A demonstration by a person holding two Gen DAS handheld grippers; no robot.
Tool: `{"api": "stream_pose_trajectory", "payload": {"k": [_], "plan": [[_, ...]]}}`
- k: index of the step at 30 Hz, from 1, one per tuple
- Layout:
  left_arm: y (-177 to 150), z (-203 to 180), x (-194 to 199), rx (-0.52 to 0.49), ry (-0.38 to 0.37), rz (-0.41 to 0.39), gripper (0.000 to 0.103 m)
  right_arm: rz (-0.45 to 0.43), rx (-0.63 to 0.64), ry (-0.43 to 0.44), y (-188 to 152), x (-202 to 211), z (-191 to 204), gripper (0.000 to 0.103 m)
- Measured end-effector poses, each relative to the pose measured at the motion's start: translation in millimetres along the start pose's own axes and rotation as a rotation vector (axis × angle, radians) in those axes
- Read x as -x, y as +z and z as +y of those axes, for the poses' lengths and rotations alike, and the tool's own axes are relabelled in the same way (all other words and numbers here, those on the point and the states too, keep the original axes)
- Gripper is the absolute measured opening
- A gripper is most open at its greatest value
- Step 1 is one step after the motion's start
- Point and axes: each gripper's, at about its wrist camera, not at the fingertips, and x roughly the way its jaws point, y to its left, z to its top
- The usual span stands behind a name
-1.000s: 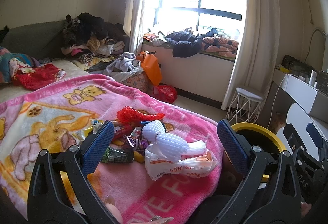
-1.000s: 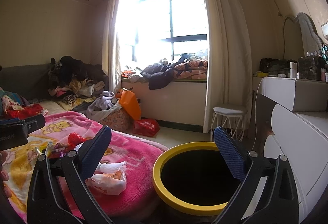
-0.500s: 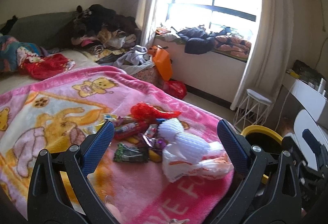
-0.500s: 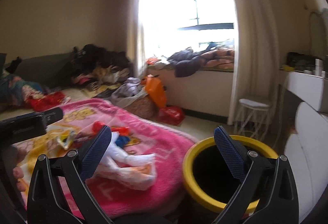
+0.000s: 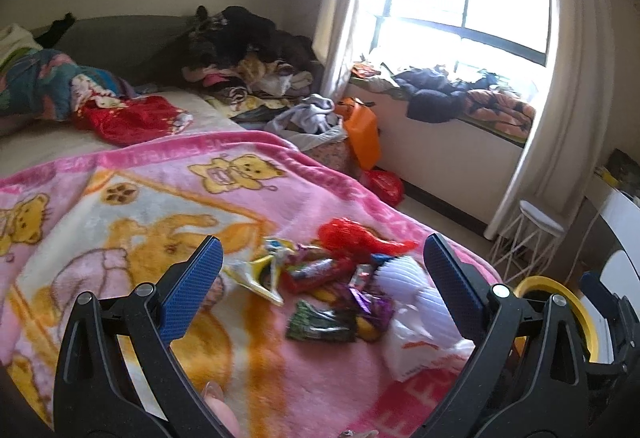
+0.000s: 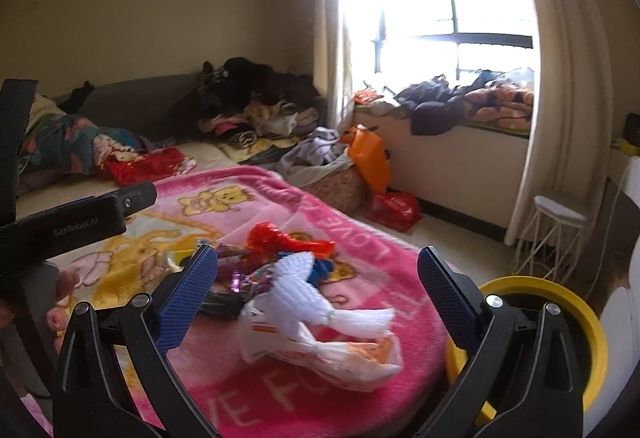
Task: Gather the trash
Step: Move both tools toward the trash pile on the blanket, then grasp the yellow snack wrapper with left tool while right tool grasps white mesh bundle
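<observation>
Both tongs gape empty: left tongs (image 5: 320,278), right tongs (image 6: 316,278). Trash pile (image 5: 340,286) lies on the blanket (image 5: 160,205), near its edge, bin (image 6: 580,318) just beyond that edge. Wrappers and white bag (image 6: 320,350) look light, crinkly, slippery; foam net (image 6: 304,294) soft. Best pinch: a bunched fold at the bag's blanket-edge end.

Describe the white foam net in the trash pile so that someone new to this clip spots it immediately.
Start at the pink cartoon blanket on the bed, then the litter heap near its corner beside the yellow-rimmed bin. The white foam net lies on a crumpled white plastic bag; unlike the glossy wrappers, it is ribbed, puffy and pure white.
</observation>
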Motion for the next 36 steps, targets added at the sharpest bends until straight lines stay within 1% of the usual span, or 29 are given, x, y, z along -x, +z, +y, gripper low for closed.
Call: {"api": "stream_pose_trajectory", "payload": {"k": [4, 6, 10, 12, 13, 15, 17, 20, 21, 25, 28, 30, 31, 33, 34, 35, 36], "plan": [[2, 20, -9, 0.018, 0.036, 0.010, 0.093, 0.036, 0.008, 0.021, 4, -21, 5, 0.097], [2, 31, -16, 0.031, 0.063, 0.030, 0.093, 0.064, -0.002, 0.036, 5, -33, 3, 0.097], [-2, 51, -31, 0.051, 0.066, 0.062, 0.093, 0.144, -0.013, 0.065, 2, -59, 1, 0.097], [-7, 59, -41, 0.061, 0.052, 0.087, 0.093, 0.183, -0.002, 0.067, -2, -71, 1, 0.092], [-10, 66, -48, 0.074, 0.034, 0.101, 0.093, 0.200, -0.001, 0.076, -4, -76, 0, 0.090], [-15, 74, -60, 0.094, 0.041, 0.126, 0.093, 0.231, 0.000, 0.082, -8, -87, 0, 0.084], [-20, 79, -73, 0.113, 0.051, 0.170, 0.093, 0.258, -0.010, 0.091, -13, -94, -2, 0.082], [-28, 88, -93, 0.162, 0.022, 0.230, 0.093, 0.291, -0.025, 0.110, -20, -101, -3, 0.080], [-31, 91, -101, 0.184, 0.021, 0.248, 0.093, 0.302, -0.028, 0.116, -23, -103, -3, 0.076], [-41, 103, -128, 0.255, 0.011, 0.302, 0.092, 0.329, -0.046, 0.135, -28, -109, -5, 0.066], [-45, 104, -141, 0.276, 0.006, 0.330, 0.092, 0.348, -0.060, 0.150, -30, -114, -7, 0.053], [-49, 105, -148, 0.282, -0.006, 0.349, 0.082, 0.368, -0.062, 0.162, -32, -117, -8, 0.036], [-50, 105, -150, 0.284, -0.006, 0.353, 0.079, 0.373, -0.064, 0.167, -32, -117, -9, 0.033], [-51, 103, -153, 0.289, -0.021, 0.368, 0.061, 0.369, -0.069, 0.177, -33, -116, -10, 0.028], [-51, 101, -154, 0.285, -0.021, 0.374, 0.057, 0.361, -0.073, 0.180, -32, -113, -10, 0.027], [-52, 100, -154, 0.278, -0.020, 0.380, 0.049, 0.353, -0.076, 0.184, -32, -111, -12, 0.026], [-52, 99, -152, 0.277, -0.024, 0.378, 0.035, 0.344, -0.079, 0.186, -32, -108, -13, 0.026]]}}
